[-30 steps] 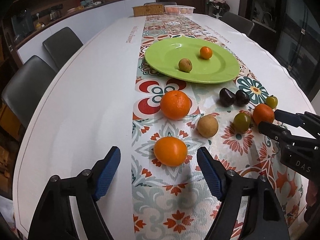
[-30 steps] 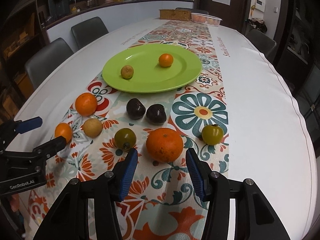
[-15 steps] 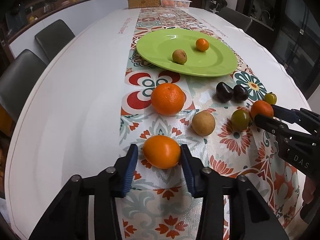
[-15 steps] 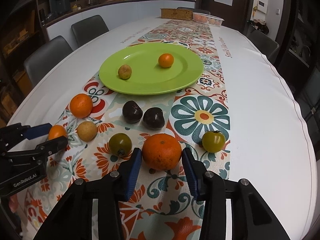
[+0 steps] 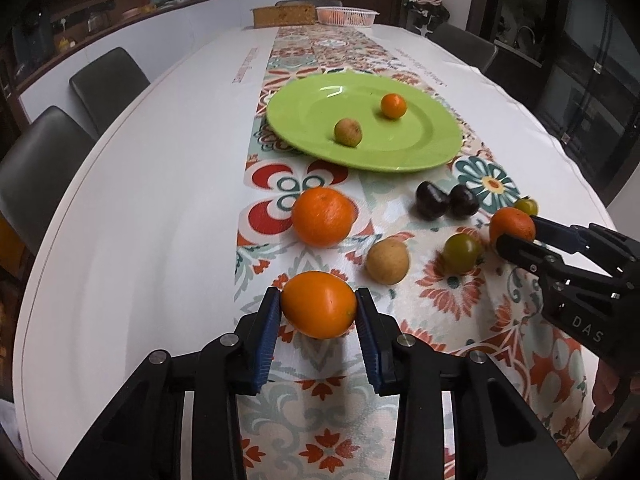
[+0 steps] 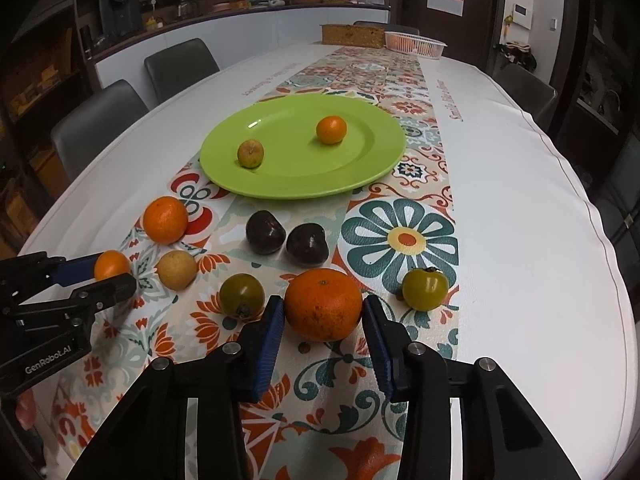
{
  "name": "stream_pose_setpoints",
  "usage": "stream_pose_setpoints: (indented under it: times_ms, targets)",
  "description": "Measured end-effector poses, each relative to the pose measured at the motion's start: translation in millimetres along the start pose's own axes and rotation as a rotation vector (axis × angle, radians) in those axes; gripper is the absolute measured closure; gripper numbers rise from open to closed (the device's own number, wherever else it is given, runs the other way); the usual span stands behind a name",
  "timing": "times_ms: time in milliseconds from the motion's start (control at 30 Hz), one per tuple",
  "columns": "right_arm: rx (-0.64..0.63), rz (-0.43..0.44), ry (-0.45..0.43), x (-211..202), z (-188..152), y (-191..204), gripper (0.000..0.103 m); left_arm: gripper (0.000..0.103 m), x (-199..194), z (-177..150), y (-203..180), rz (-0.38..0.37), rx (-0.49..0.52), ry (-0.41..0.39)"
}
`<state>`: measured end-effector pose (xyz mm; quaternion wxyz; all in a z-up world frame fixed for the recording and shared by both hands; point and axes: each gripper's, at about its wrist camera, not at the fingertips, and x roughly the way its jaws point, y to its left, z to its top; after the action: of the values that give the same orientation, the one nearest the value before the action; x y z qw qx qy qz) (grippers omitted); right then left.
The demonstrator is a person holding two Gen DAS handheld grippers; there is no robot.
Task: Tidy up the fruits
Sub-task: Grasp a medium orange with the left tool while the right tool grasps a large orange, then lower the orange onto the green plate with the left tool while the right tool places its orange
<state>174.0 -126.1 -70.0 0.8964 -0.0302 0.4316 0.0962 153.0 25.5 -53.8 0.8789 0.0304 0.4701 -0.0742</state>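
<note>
My left gripper (image 5: 318,308) is shut on a smooth orange fruit (image 5: 319,305), a little above the patterned runner. My right gripper (image 6: 323,314) is shut on a large tangerine (image 6: 323,305); it shows at the right of the left wrist view (image 5: 516,236), closed on that tangerine (image 5: 511,225). A green plate (image 6: 352,172) lies beyond, holding a small orange (image 6: 331,129) and a small greenish-brown fruit (image 6: 250,153). On the runner lie another orange (image 6: 165,220), a tan round fruit (image 6: 176,270), two dark purple fruits (image 6: 265,233), and two green persimmons (image 6: 241,295).
The patterned runner (image 6: 400,80) runs down a long white table (image 6: 520,200). A brown box (image 6: 352,35) and a white basket (image 6: 415,44) stand at the far end. Grey chairs (image 6: 100,120) line both sides.
Both grippers moved forward and closed: the left onto the smooth orange fruit, the right onto the large tangerine. The left fruit now looks raised slightly.
</note>
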Motion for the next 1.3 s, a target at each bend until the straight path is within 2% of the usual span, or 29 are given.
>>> stream_pose_setpoints:
  times_ms: [333, 633, 933, 1300]
  targets:
    - [0.006, 0.046, -0.065, -30, 9, 0, 0.062, 0.066, -32, 14, -17, -0.029, 0.048, -0.084]
    - [-0.010, 0.065, -0.126, -49, 25, 2, 0.062, 0.066, -43, 33, -22, -0.035, 0.078, -0.136]
    - [-0.030, 0.067, -0.156, -48, 49, 1, 0.062, 0.066, -43, 57, -21, -0.046, 0.088, -0.169]
    - [-0.032, 0.063, -0.134, -25, 78, -7, 0.062, 0.066, -28, 92, -18, -0.058, 0.124, -0.184]
